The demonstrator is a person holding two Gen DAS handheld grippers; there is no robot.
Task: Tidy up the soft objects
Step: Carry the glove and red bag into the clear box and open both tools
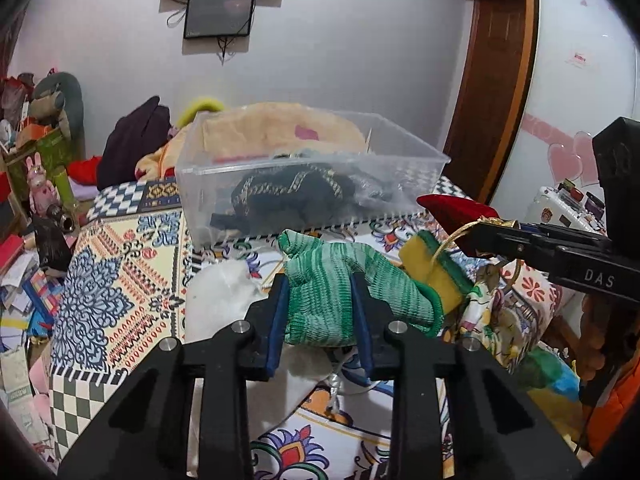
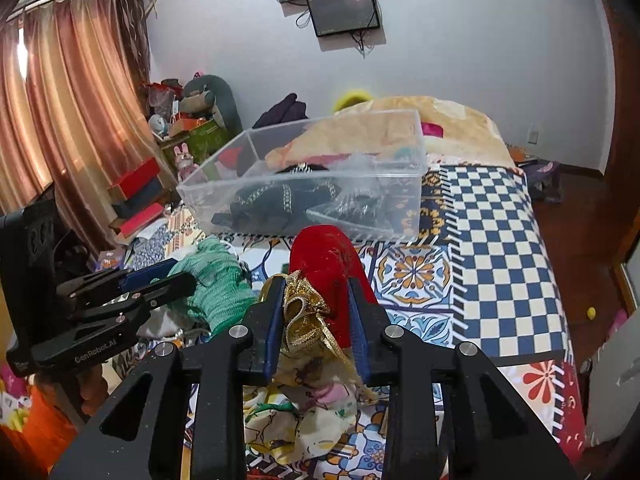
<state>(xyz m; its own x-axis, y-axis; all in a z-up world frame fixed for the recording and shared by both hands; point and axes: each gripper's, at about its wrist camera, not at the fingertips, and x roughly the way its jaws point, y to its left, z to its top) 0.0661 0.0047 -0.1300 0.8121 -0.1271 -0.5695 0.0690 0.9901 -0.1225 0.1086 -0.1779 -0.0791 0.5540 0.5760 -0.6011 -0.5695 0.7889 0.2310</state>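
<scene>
1. Bedroom: bed with a patterned bedspread (image 2: 500, 216), grey wall behind, dark wall screen (image 2: 344, 10) above, pink curtain (image 2: 60, 120) on the left side of the right wrist view.
2. Landmark: clear plastic bin (image 1: 304, 192) sitting on the bedspread. Dark fabric with gold trim (image 1: 288, 192) lies inside it.
3. Left gripper (image 1: 322, 304): jaws clenched on a green knit glove (image 1: 340, 276). Blue pads (image 1: 278, 312) press both sides of the knit. Glove is lifted, just in front of the bin's near wall and clear of it.
4. Right gripper (image 2: 314, 316): jaws clamped on a red velvet pouch (image 2: 328, 256) with a gold bow (image 2: 304, 316) bunched between the pads. Pouch tip points toward the bin and stops short of the front wall.
5. In the left wrist view the right gripper (image 1: 492, 226) comes in from the side, red pouch (image 1: 452, 208) level with the bin's lower right corner.
6. Below the glove, in front of the bin: white cloth (image 1: 228, 296), a yellow sponge with a green edge (image 1: 432, 268), a floral printed cloth (image 2: 296, 412).
7. Behind the bin: beige quilt (image 2: 440, 120) heaped at the head of the bed.
8. Left of the bin, off the bed: cluttered shelf with a grey plush toy (image 1: 56, 100) and a pink bunny figure (image 1: 38, 184).
</scene>
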